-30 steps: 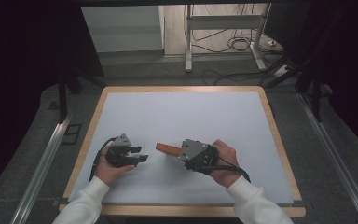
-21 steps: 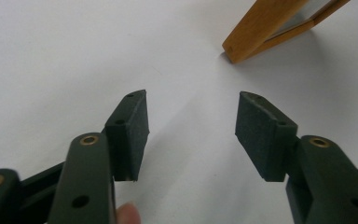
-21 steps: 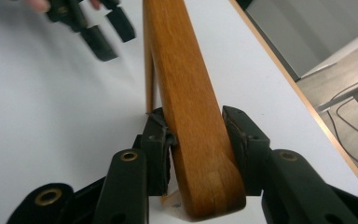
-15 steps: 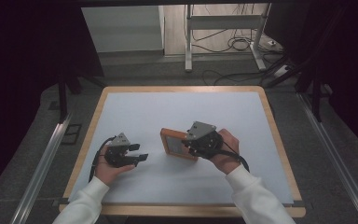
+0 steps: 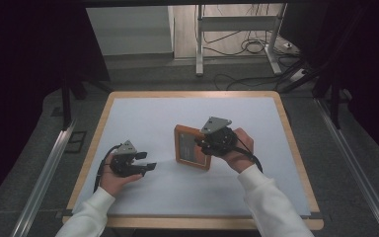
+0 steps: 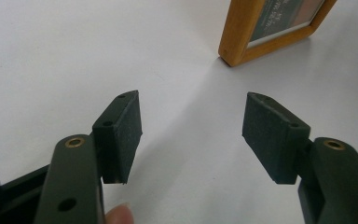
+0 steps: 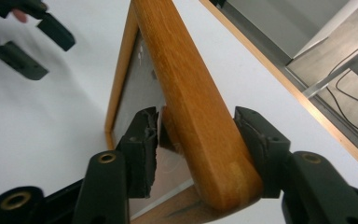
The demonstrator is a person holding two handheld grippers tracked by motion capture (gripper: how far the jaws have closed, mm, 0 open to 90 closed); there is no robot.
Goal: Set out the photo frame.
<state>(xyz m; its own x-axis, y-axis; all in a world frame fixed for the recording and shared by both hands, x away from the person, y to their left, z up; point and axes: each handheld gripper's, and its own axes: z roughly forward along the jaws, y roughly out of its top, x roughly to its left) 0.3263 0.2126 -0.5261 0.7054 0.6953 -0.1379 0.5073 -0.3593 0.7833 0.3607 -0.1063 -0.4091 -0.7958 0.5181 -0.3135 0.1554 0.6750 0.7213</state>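
**Wooden frame stood on the mat, right jaws easing off it**

At the left of the white mat [image 5: 143,113] that covered the wood-edged table [image 5: 286,128], the left gripper [image 5: 147,162] lay low in the person's left hand [image 5: 112,178], a white sleeve [image 5: 86,217] trailing back toward the near edge. Its black jaws pointed across the mat toward the middle and stood wide; they had just been opening, and there was nothing between the pads but bare mat. Seen along those jaws, the left gripper [image 6: 191,135] faced a lower corner of the frame, well apart from it.

Near the middle of the mat was the small rectangular picture frame of honey-coloured wood [image 5: 192,147], glazed, with a dark print behind the glass. It seemed to stand propped and tilted rather than flat, its long axis running from the near edge of the table toward the far one, its glass face turned toward the left side.

At its right edge was the right gripper [image 5: 201,143], held in the right hand [image 5: 239,148], with a grey three-cornered plate on top. In the right gripper view, the right gripper [image 7: 196,140] straddled the frame's rounded wooden side rail [image 7: 191,102]. Its jaws had just been opening: the left-side pad was near the glass face and a narrow gap showed at the other pad, so the grip looked released with the rail between them.
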